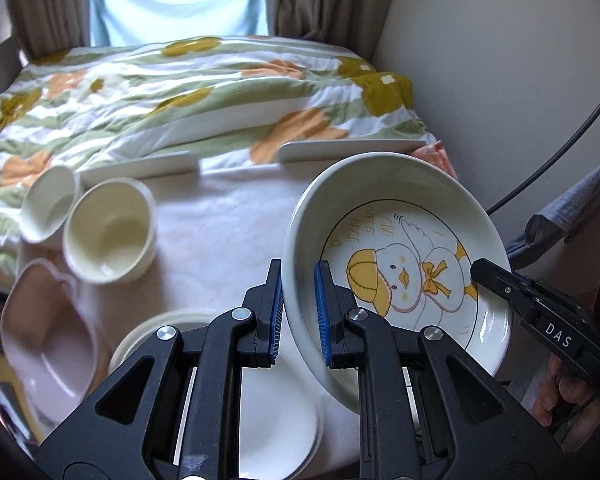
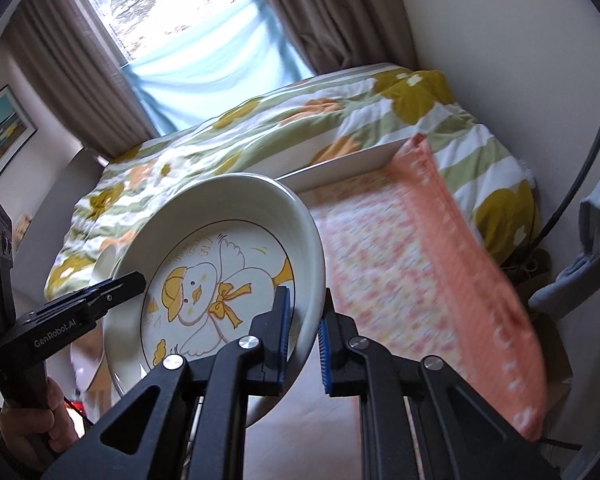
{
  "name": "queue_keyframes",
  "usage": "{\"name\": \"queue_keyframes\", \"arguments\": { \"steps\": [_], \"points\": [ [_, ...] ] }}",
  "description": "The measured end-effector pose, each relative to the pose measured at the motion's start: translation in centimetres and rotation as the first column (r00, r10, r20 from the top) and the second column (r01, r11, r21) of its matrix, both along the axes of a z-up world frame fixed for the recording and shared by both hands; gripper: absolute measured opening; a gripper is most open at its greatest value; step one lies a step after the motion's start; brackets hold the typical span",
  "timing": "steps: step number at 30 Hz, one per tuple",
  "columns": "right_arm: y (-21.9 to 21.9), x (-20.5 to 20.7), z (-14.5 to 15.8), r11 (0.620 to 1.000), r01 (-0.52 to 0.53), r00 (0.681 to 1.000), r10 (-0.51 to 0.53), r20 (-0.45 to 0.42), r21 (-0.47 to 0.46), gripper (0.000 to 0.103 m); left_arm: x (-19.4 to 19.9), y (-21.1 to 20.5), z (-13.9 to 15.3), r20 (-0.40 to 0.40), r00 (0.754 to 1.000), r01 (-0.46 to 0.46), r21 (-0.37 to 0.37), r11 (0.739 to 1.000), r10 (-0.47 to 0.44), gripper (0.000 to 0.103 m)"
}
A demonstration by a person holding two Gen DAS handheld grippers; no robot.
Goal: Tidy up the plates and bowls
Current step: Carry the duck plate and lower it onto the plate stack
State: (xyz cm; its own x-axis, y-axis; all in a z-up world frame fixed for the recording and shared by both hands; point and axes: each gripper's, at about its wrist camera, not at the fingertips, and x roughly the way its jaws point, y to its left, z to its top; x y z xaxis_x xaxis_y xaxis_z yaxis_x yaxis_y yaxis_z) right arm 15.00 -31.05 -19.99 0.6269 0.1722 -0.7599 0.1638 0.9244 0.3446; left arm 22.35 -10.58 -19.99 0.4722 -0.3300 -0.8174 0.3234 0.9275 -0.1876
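A deep white plate with a yellow duck drawing (image 1: 400, 264) is held tilted above the table, between both grippers. My left gripper (image 1: 300, 312) is shut on its left rim. My right gripper (image 2: 304, 324) is shut on its right rim, and the plate (image 2: 220, 280) fills the middle of the right wrist view. The right gripper also shows at the plate's right edge in the left wrist view (image 1: 540, 312). Two cream bowls (image 1: 108, 236) (image 1: 48, 208) stand at the left. A pink bowl (image 1: 48, 332) lies front left. A white plate (image 1: 268, 420) sits under my left gripper.
The table has a pale pink cloth (image 1: 220, 220) and a raised white back rail (image 1: 340, 150). Behind it is a bed with a flowered quilt (image 1: 160, 92). An orange patterned cloth (image 2: 440, 260) covers the right end. A wall (image 1: 500, 60) stands at the right.
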Motion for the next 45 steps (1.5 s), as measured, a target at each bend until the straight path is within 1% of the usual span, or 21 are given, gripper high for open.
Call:
{"name": "queue_keyframes", "arguments": {
  "steps": [5, 10, 14, 18, 20, 25, 33, 35, 41, 45],
  "points": [
    [4.3, -0.6, -0.7, 0.997, -0.081, 0.997, 0.081, -0.009, 0.01, 0.012, -2.7, 4.9, -0.8, -0.01, 0.997, -0.077, 0.01, 0.997, 0.077, 0.013],
    [7.9, -0.6, -2.5, 0.987, -0.16, 0.987, 0.161, -0.026, 0.022, 0.012, -4.7, 9.1, -2.5, -0.03, 0.987, -0.158, 0.019, 0.987, 0.158, 0.013],
    [10.5, -0.5, -4.7, 0.975, -0.222, 0.973, 0.223, -0.055, 0.03, 0.012, -5.8, 11.6, -4.3, -0.052, 0.977, -0.206, 0.021, 0.978, 0.207, 0.013],
    [12.1, -0.4, -6.4, 0.965, -0.261, 0.962, 0.262, -0.078, 0.025, 0.012, -6.5, 13.3, -6.2, -0.084, 0.967, -0.239, 0.014, 0.971, 0.239, 0.013],
    [12.6, -0.4, -7.1, 0.961, -0.275, 0.957, 0.276, -0.086, 0.021, 0.012, -6.7, 13.7, -7.0, -0.093, 0.965, -0.246, 0.019, 0.969, 0.247, 0.013],
    [13.5, -0.3, -8.1, 0.953, -0.304, 0.949, 0.302, -0.09, -0.013, 0.012, -7.1, 14.6, -8.7, -0.115, 0.958, -0.264, 0.003, 0.964, 0.263, 0.013],
    [13.9, -0.2, -8.2, 0.939, -0.337, 0.939, 0.331, -0.088, -0.061, 0.012, -7.3, 14.4, -10.8, -0.149, 0.951, -0.271, 0.021, 0.962, 0.272, 0.013],
    [14.0, -0.1, -8.3, 0.937, -0.343, 0.937, 0.337, -0.09, -0.068, 0.012, -7.3, 14.3, -11.0, -0.144, 0.952, -0.27, 0.029, 0.963, 0.271, 0.013],
    [13.9, 0.1, -8.4, 0.935, -0.349, 0.934, 0.342, -0.102, -0.067, 0.012, -6.9, 13.5, -10.9, -0.123, 0.956, -0.258, 0.084, 0.962, 0.267, 0.014],
    [14.0, 0.2, -8.5, 0.931, -0.359, 0.93, 0.351, -0.106, -0.068, 0.012, -7.0, 12.5, -10.8, -0.097, 0.961, -0.242, 0.155, 0.958, 0.259, 0.015]
  ]
}}
